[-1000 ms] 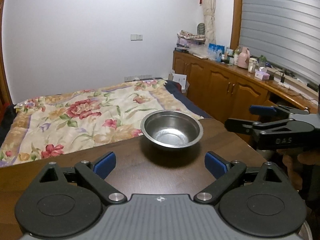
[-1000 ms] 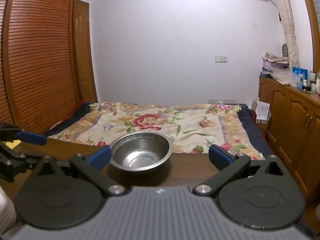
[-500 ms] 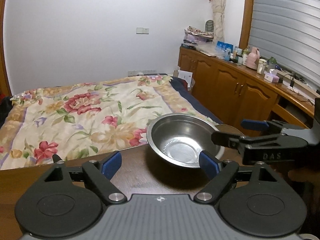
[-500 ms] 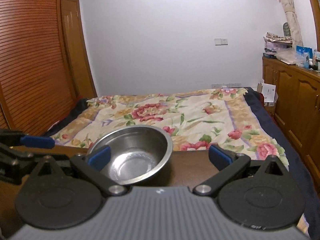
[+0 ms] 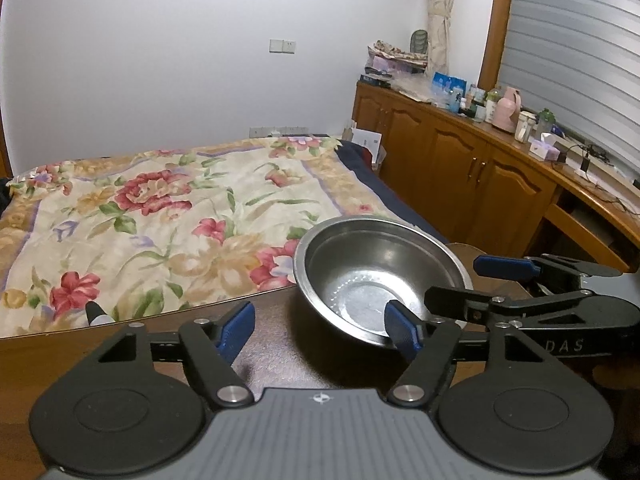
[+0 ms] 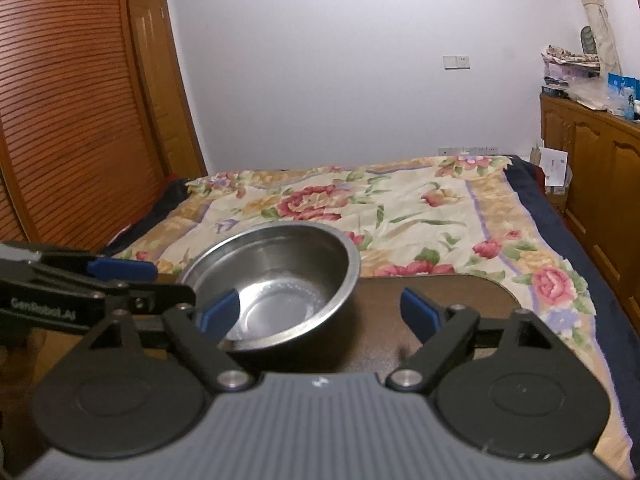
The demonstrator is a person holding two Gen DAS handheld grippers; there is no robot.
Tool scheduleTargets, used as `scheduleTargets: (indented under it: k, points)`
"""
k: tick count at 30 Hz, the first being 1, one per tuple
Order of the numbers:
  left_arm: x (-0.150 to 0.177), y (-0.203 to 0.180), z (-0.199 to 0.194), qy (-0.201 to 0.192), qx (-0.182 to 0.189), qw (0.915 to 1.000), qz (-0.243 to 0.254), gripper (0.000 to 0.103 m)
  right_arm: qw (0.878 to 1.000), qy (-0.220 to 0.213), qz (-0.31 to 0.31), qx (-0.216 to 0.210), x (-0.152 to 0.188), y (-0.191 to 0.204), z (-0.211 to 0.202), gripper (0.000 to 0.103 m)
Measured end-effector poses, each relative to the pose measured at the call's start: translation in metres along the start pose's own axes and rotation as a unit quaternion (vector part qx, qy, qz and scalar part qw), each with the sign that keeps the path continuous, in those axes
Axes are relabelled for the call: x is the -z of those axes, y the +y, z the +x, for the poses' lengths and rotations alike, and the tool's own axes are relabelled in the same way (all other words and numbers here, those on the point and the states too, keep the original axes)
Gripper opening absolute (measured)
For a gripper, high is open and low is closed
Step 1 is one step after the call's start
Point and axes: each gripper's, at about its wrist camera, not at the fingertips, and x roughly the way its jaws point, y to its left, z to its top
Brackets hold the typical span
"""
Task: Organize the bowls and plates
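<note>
Both grippers have closed in on the bowl since a second ago, when it sat well ahead of them near the far edge; it now fills the lower middle of each wrist view.

Behind everything lies the bed with its floral quilt (image 5: 168,216), running right up to the far edge of the dark wooden table (image 6: 448,292). Wooden cabinets (image 5: 460,168) line the right side.

On the table stands the stainless steel bowl (image 5: 360,276), upright and empty, close to the far edge. The left gripper (image 5: 318,330) is spread wide, its right pad apparently reaching over the near rim into the bowl. The right gripper (image 6: 320,314) is likewise spread wide, with its left pad inside the rim and its right pad clear over bare table. Neither is clamped on anything.

The bowl looks light, rigid and slick, with a thin rolled rim, so a pinch across the wall at the rim seems the surest hold; polished steel may slide between the pads.

Room is tight: the two grippers crowd each other at the bowl's near side, and the table edge lies just beyond it. To the right, the tabletop is bare.
</note>
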Motion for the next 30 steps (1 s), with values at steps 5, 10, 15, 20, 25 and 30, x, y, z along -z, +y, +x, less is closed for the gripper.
scheduleTargets:
  k: [5, 10, 15, 20, 25, 30]
  points:
    - [-0.001, 0.002, 0.006, 0.004, 0.003, 1.0000, -0.002, 0.066, 1.000, 0.002, 0.011, -0.010, -0.001, -0.002, 0.002, 0.079]
    - [-0.001, 0.005, 0.010, 0.008, 0.007, 0.9998, -0.015, 0.063, 1.000, 0.011, 0.020, -0.018, 0.001, -0.004, 0.005, 0.071]
    - [-0.001, 0.004, 0.010, 0.010, 0.013, 0.9997, -0.017, 0.047, 0.999, 0.015, 0.029, -0.019, 0.001, -0.006, 0.006, 0.057]
    - [-0.001, 0.002, 0.011, 0.018, 0.021, 0.9994, -0.020, 0.029, 0.998, 0.022, 0.047, -0.036, 0.003, -0.010, 0.008, 0.037]
    - [0.001, -0.001, 0.011, 0.022, 0.023, 0.9994, -0.012, 0.028, 0.998, 0.029, 0.050, -0.040, 0.005, -0.009, 0.009, 0.029]
    - [0.004, 0.000, 0.012, 0.023, 0.025, 0.9993, -0.011, 0.024, 0.997, 0.031, 0.053, -0.041, 0.006, -0.010, 0.010, 0.025]
